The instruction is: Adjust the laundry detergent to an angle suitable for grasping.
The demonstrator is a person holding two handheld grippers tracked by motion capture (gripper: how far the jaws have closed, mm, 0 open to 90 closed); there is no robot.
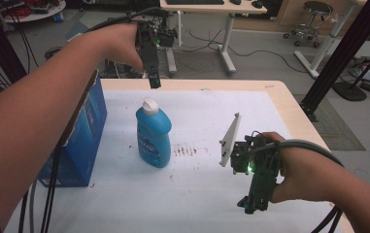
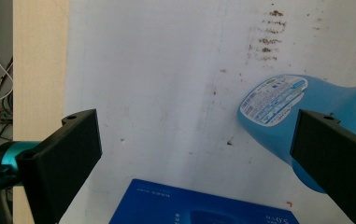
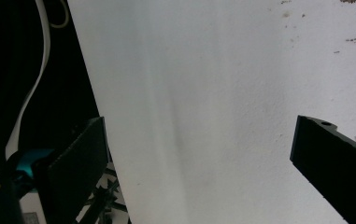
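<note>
The left tool [image 1: 154, 80] hangs above the far part of the bench [image 1: 270, 92], pointing down, with its jaws wide apart and nothing between them. Just below and in front of it, the blue detergent bottle [image 1: 153, 136] with a white cap stands upright on the white bench cover [image 1: 197, 194], beside a blue box [image 1: 83, 131] at the left. The right tool [image 1: 253, 206] is low over the near right part of the cover, also spread open and empty, well apart from the bottle.
</note>
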